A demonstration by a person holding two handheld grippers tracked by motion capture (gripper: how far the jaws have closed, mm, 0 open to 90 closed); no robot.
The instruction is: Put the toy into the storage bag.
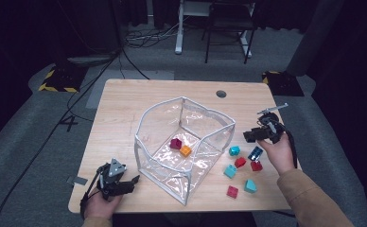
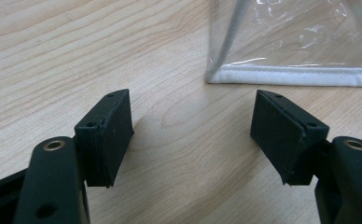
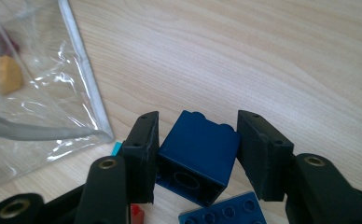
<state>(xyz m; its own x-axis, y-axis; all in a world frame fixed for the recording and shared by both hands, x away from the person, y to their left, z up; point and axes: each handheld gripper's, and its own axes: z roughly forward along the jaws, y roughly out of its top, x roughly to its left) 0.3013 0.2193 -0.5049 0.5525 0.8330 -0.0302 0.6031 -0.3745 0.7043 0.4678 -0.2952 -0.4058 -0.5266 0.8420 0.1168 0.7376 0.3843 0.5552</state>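
High view: the right gripper [image 1: 248,136] hangs beside the clear plastic zip-edged bin [image 1: 146,150], above loose toy blocks on the wooden table [image 1: 125,99].

Left gripper view: the left gripper [image 2: 191,135] rests with jaws apart, empty, near the bin's corner.

Right gripper view: its jaws clamp a dark blue square toy block [image 3: 197,154]. Gripped at a tilt, it could twist free, or catch the bin's floppy rim.

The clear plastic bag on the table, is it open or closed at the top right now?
Open. The clear plastic bag stands with its white-edged rim spread wide, and a dark red block and an orange block lie on its floor.
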